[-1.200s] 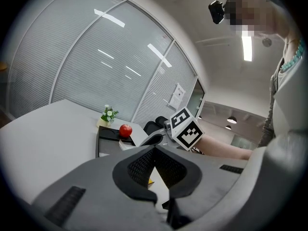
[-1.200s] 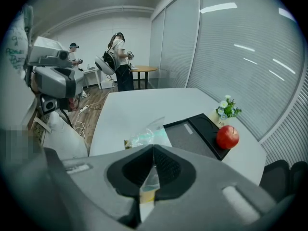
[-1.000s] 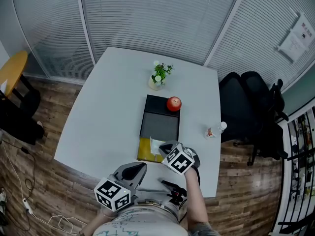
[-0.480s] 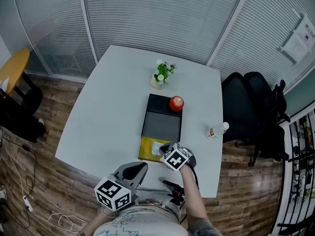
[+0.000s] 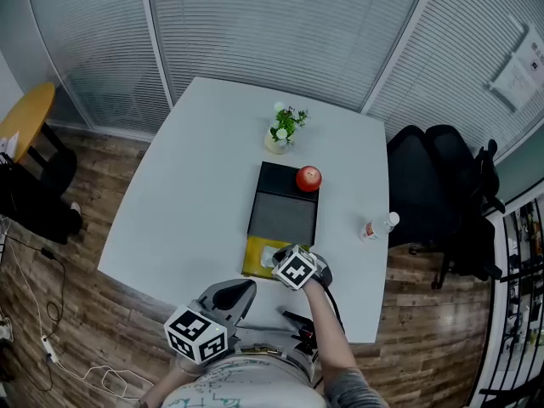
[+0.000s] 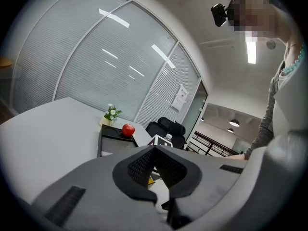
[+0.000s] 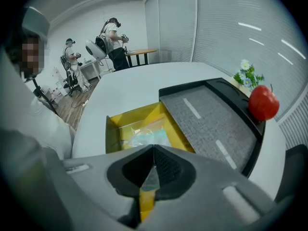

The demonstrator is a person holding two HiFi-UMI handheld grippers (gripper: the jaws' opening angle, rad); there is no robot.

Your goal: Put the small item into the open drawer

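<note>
Your right gripper [image 7: 153,165] has its jaws tight on a corner of the small packet [image 7: 144,134]. The rest of it spreads just ahead of the jaws, inside the yellow drawer [image 7: 111,129]. Your left gripper [image 6: 155,150], jaws together and empty, is farther off.

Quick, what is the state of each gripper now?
Left gripper: closed, empty.
Right gripper: closed on a clear packet, over the yellow drawer.
</note>
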